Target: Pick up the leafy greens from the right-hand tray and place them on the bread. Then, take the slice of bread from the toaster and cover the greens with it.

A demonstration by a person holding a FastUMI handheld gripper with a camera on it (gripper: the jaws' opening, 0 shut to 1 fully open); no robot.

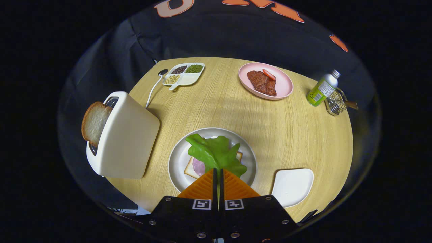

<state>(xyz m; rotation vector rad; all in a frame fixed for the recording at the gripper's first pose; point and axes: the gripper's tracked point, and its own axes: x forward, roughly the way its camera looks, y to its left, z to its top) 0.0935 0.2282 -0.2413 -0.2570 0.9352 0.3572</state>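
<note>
Wood-grain worktop, round and pale, is seen from above with the booth's black cloth behind it. At its near left edge a cream toaster is stood, with a bread slice raised from its slot on the far-left side. Just ahead of the gripper a round white plate is set, and on it a second slice of bread is laid flat, topped with a pink round of ham. The greens are draped over the ham and bread, their stem end running down into the narrow gap between the jaws, which are drawn nearly together; both fingers appear to be pressed on the leaf. To the right of the plate a white tray is seen bare. At the far side of the worktop a pink plate is placed, carrying dark meat and a small red strip. Left of it a white divided dish is filled with dark, green and pale beans, and a spoon is laid beside it. At the far right a green-labelled bottle is leaned against a small wire basket.
</note>
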